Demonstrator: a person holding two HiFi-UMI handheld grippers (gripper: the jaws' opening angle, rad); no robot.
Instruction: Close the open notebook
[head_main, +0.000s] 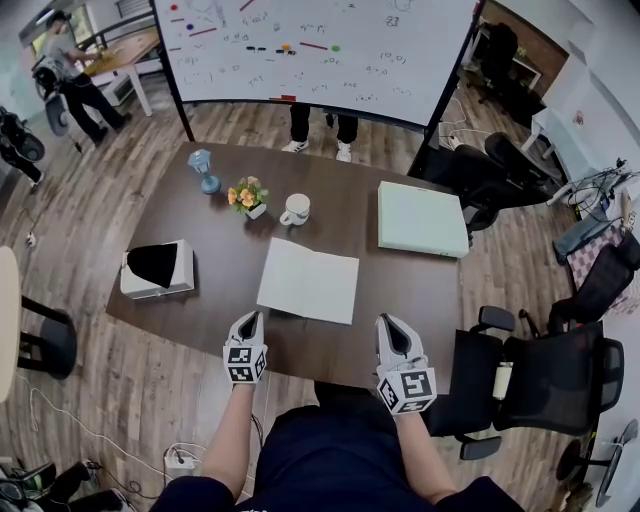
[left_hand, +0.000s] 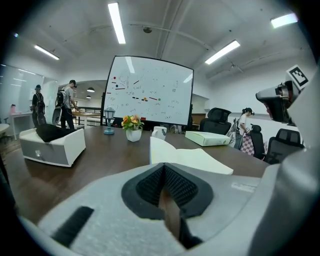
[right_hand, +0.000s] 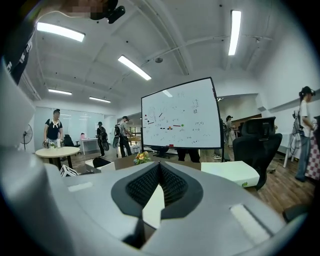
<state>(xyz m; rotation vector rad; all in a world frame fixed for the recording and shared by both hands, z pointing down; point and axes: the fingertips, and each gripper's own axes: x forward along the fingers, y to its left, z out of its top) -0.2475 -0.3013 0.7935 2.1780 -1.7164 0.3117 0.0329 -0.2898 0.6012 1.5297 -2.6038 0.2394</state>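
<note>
The open notebook (head_main: 308, 280) lies flat with blank white pages up, in the middle of the dark wooden table (head_main: 200, 300). My left gripper (head_main: 249, 319) hovers at the table's near edge, just short of the notebook's near left corner, jaws shut and empty. My right gripper (head_main: 389, 323) is level with it, off the notebook's near right corner, also shut with nothing held. In the left gripper view the notebook (left_hand: 192, 159) rises just beyond the closed jaws of the left gripper (left_hand: 162, 168). The right gripper (right_hand: 159, 165) shows a strip of white page under its closed tips.
A white box holding a black object (head_main: 158, 268) sits at the table's left. A blue lamp figurine (head_main: 205, 170), flower pot (head_main: 250, 197) and white mug (head_main: 295, 209) stand behind the notebook. A pale green box (head_main: 421, 218) lies far right. Office chairs (head_main: 530, 380) stand right; a whiteboard (head_main: 320, 45) behind.
</note>
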